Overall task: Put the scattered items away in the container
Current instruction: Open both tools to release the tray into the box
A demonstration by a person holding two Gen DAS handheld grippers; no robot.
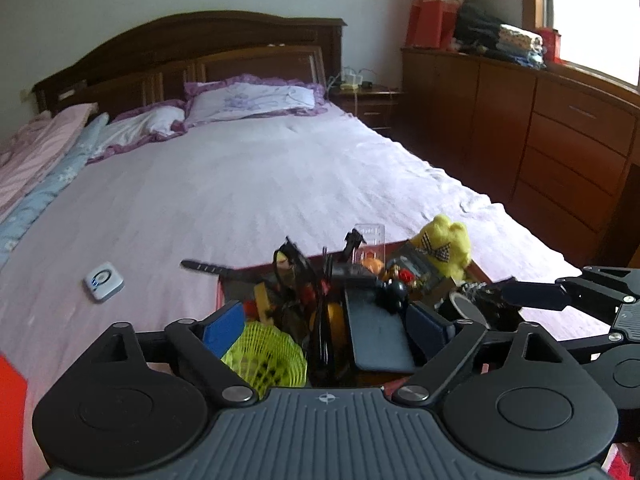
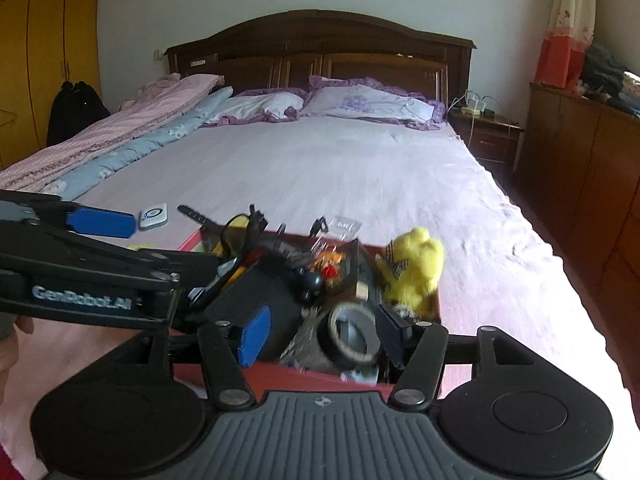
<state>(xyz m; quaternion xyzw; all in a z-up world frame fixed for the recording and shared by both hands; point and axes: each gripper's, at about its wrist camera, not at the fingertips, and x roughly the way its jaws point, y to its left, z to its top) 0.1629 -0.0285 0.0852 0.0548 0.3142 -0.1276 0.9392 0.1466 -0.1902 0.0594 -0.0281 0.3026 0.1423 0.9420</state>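
Observation:
A dark red box [image 2: 312, 376] sits on the bed's near end, heaped with small items. Among them are a yellow plush toy [image 1: 444, 246] [image 2: 414, 270], a grey tape roll [image 2: 352, 336], a yellow-green mesh piece [image 1: 264, 356] and a black strap [image 1: 204, 267] poking over the far-left rim. My left gripper [image 1: 326, 328] hovers open over the box's left half. My right gripper [image 2: 322, 334] is open over the right half, the tape roll lying loose between its fingers. A small white device [image 1: 104, 281] [image 2: 153, 216] lies alone on the sheet, left of the box.
The pale purple sheet [image 1: 248, 168] runs back to pillows [image 1: 248, 98] and a wooden headboard [image 2: 320, 44]. Folded quilts [image 2: 120, 136] line the left side. A nightstand [image 2: 488, 136] and long wooden dresser [image 1: 560, 136] stand to the right. A hand [image 2: 8, 344] shows at the left edge.

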